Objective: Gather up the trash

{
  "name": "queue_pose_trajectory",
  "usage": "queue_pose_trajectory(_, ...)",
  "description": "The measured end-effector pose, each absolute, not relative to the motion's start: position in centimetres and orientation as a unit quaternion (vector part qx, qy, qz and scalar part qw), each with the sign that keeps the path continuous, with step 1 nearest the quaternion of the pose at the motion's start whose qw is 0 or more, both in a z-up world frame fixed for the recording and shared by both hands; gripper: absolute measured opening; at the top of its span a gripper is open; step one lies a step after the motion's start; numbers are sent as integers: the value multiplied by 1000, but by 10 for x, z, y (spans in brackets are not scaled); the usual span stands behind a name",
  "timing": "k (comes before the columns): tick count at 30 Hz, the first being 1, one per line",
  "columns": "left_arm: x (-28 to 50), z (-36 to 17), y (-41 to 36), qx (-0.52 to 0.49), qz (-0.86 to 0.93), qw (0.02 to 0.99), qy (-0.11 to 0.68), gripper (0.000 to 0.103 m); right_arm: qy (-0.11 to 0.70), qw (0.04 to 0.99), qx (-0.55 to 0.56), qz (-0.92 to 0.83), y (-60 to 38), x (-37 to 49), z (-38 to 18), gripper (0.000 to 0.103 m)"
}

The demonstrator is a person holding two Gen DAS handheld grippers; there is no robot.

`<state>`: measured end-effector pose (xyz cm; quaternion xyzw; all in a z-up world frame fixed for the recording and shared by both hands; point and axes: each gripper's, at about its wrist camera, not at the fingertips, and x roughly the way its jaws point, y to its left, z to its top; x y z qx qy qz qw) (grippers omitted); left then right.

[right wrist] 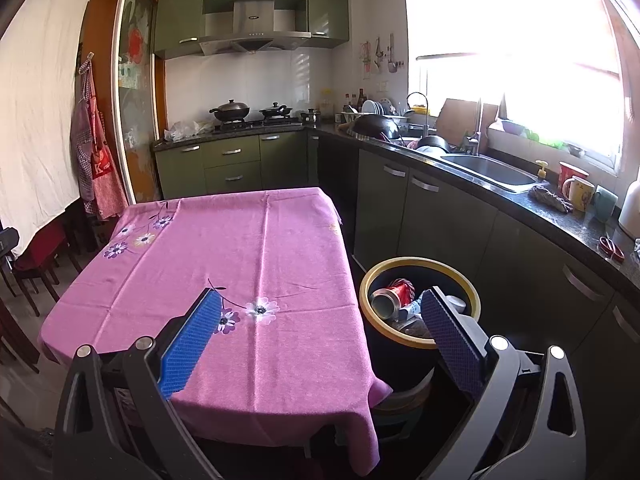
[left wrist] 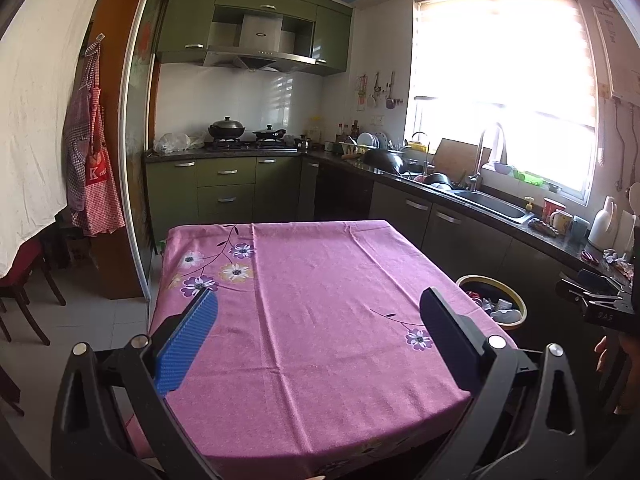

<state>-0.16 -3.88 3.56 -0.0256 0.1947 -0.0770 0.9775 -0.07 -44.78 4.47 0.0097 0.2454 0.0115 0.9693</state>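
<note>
Both the left gripper (left wrist: 318, 306) and right gripper (right wrist: 320, 312) are spread and empty. Trash (right wrist: 394, 300) is seen inside the bin (right wrist: 420, 263), lower right; the bin could be knocked by the right gripper's nearby finger.

Trash bin (right wrist: 418, 270): round, dark body w/ yellow rim, upright on floor just beside the table's right edge, betw. table and kitchen cabinets. Open top, no lid on it. Partly filled.

Inside: crushed soda can (right wrist: 390, 298), red w/ silver end facing up-left, lying tilted on top of the pile at the bin's left side. Next to it crumpled white/blue scraps (right wrist: 414, 309), right of the can. A white cup-like piece (right wrist: 456, 303) at right side, partly hidden. Darker stuff underneath, can't tell what.

Left wrist view: same bin (left wrist: 493, 280) seen past table's right corner, rim partly cut by tablecloth; white scraps (left wrist: 505, 312) visible inside.
</note>
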Motion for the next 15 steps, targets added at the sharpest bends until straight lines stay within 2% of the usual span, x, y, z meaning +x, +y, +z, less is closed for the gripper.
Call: queue_pose_trajectory(15, -3, 34, -40, -22, -72, 977, 200, 96, 247, 969, 11, 16, -447, 4, 42, 98)
